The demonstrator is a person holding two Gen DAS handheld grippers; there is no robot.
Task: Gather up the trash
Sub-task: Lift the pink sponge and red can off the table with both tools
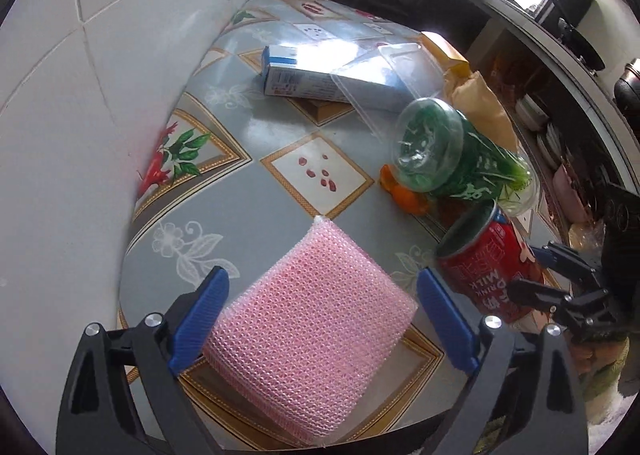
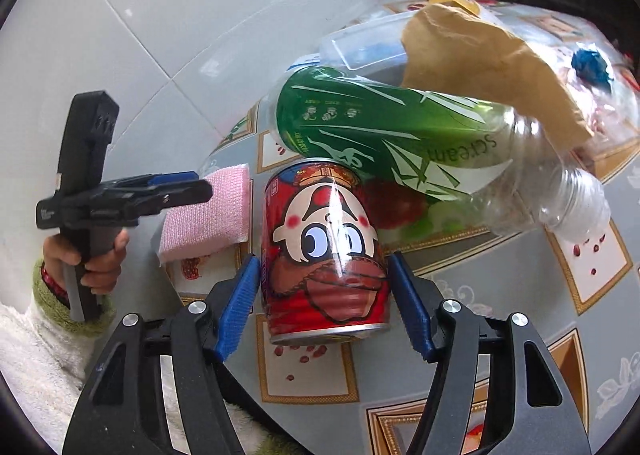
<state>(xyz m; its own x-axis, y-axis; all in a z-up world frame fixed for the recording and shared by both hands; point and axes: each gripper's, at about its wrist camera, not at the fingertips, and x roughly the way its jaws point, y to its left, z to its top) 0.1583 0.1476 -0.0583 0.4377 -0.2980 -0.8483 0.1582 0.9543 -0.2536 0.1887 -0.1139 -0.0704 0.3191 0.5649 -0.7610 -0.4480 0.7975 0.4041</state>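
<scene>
A white tiled wall is backing the counter (image 1: 280,135), which is wearing a grey floral oilcloth. The left gripper (image 1: 322,315) is hanging with its blue fingers (image 1: 200,319) spread wide around a pink mesh scouring sponge (image 1: 308,335), not pressing on it. The right gripper (image 2: 324,299) is bracketing an upright red milk-drink can (image 2: 324,255), its fingers (image 2: 238,307) sitting just beside the can's sides; I cannot tell whether they touch. Beyond those fingertips a green-labelled clear plastic bottle (image 2: 400,139) is lying tilted.
</scene>
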